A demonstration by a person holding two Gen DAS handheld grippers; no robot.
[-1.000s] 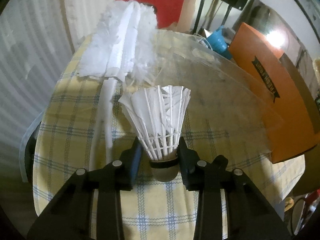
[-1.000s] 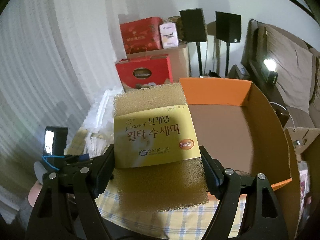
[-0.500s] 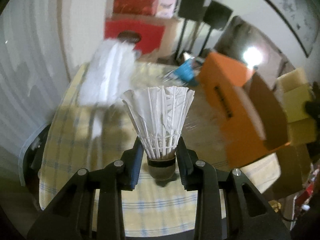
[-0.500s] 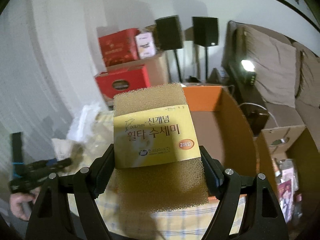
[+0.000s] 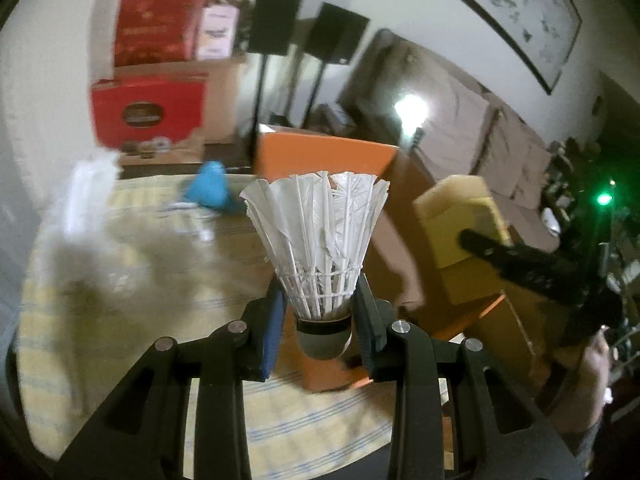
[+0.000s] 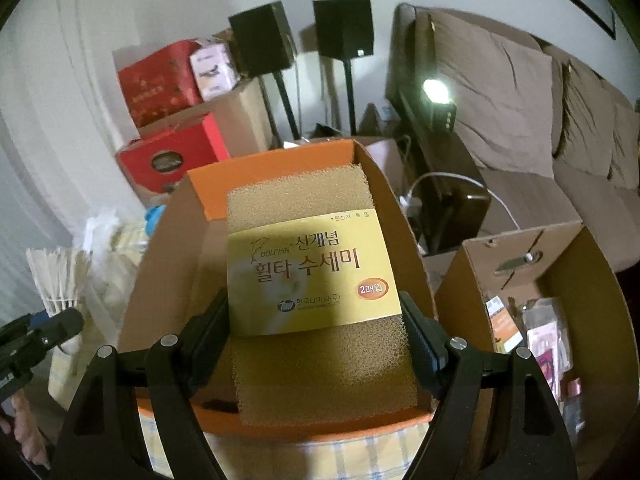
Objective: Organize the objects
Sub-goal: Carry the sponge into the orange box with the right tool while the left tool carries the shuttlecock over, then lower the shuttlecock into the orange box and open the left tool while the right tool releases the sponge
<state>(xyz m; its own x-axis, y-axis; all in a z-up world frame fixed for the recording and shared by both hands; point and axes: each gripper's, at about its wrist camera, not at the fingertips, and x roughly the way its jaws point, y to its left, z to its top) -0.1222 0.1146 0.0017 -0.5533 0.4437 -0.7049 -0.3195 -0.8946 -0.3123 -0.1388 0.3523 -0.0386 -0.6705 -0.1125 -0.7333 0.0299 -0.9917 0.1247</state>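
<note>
A: State the position of the shuttlecock (image 5: 320, 240).

B: It stands upright, feathers up, with its cork base clamped between the fingers of the left gripper (image 5: 320, 330). The gripper is closed down to the width of the base. It is held above the near corner of the orange box (image 5: 320, 152).

A: State the position of the sponge pack (image 6: 316, 280).

B: The right gripper (image 6: 316, 344) holds it by its two side edges, opened wide to the pack's width. The yellow label faces the camera. The pack sits over the open interior of the orange box.

A: Surroundings?

B: The box rests on a tabletop (image 5: 132, 280) covered with a yellow checked cloth. A blue object (image 5: 212, 192) lies on it beyond the shuttlecock; blur hides its form. Red boxes (image 6: 168, 140) and two black speakers (image 6: 304, 36) stand against the rear wall. An open cardboard carton (image 6: 532, 276) sits right of the orange box.
</note>
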